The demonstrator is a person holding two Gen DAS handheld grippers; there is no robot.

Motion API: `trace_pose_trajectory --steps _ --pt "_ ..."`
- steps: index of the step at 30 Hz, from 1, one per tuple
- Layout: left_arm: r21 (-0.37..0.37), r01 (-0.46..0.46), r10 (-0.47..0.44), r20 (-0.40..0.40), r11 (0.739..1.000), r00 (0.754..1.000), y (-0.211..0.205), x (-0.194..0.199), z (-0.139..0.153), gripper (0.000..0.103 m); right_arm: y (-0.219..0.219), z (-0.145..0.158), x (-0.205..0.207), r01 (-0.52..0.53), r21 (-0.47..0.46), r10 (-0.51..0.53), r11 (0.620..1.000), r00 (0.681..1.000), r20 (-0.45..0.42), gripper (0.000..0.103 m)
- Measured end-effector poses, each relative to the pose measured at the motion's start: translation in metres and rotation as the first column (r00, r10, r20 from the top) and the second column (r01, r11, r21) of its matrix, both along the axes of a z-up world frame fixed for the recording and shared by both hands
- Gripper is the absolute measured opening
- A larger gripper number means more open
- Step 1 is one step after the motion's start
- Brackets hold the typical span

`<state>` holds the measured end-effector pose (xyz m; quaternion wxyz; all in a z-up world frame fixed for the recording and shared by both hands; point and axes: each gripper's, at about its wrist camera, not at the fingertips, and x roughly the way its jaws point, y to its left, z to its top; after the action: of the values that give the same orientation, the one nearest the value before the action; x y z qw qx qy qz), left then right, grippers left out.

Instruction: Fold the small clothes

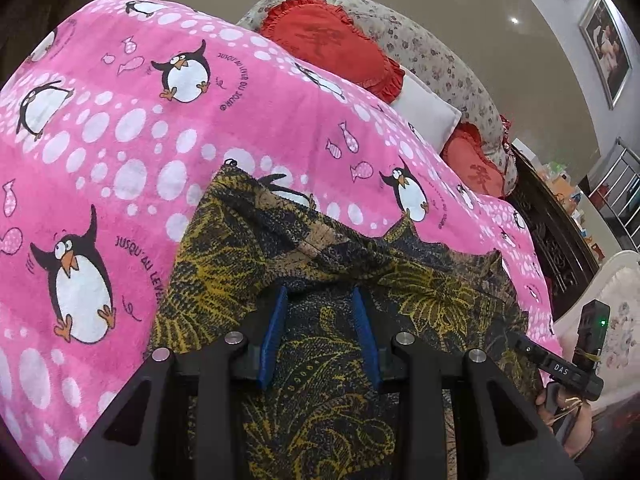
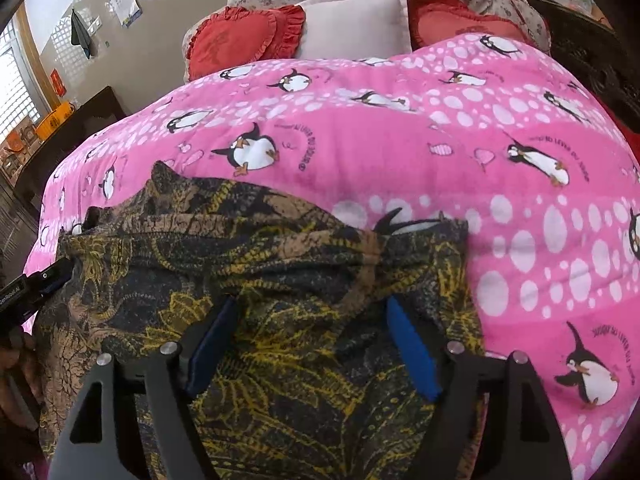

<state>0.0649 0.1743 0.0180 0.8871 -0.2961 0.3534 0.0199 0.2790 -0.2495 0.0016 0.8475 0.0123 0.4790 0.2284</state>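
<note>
A small dark garment with a yellow and tan leaf print [image 1: 320, 360] lies rumpled on a pink penguin blanket [image 1: 120, 140]. My left gripper [image 1: 320, 300] is open, its blue pads [image 1: 276, 328] just above the cloth near a raised fold. In the right wrist view the same garment [image 2: 280, 360] fills the lower middle on the blanket [image 2: 440, 140]. My right gripper [image 2: 312, 320] is open wide, blue pads [image 2: 412, 352] over the cloth below a bunched ridge. The other gripper shows at the edges, in the left wrist view [image 1: 568, 360] and in the right wrist view [image 2: 32, 288].
At the bed's head lie red heart cushions [image 1: 332, 44], a white pillow [image 2: 352, 24] and a floral pillow [image 1: 440, 64]. A dark carved bed frame [image 1: 552, 240] runs along the right. A dark cabinet [image 2: 92, 116] stands at the left.
</note>
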Motion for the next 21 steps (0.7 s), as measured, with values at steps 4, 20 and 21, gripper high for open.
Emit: trace_pose_trajectory --steps 4,20,21 --pt "-0.003 0.001 -0.001 0.001 1.0 1.0 0.0011 -0.0005 0.0001 0.014 -0.0005 -0.0003 0.0001 0.0 0.0 0.0 1.0 1.0 0.0 0.081" --pt "-0.006 0.002 -0.002 0.003 1.0 1.0 0.0011 -0.0002 0.0007 0.014 -0.004 -0.0005 0.0011 0.001 0.016 -0.001 1.0 1.0 -0.003 0.081" --pt "-0.005 0.002 -0.002 0.002 1.0 1.0 0.0013 -0.0002 0.0005 0.014 -0.0045 -0.0007 0.0012 0.001 0.017 -0.001 1.0 1.0 -0.003 0.081"
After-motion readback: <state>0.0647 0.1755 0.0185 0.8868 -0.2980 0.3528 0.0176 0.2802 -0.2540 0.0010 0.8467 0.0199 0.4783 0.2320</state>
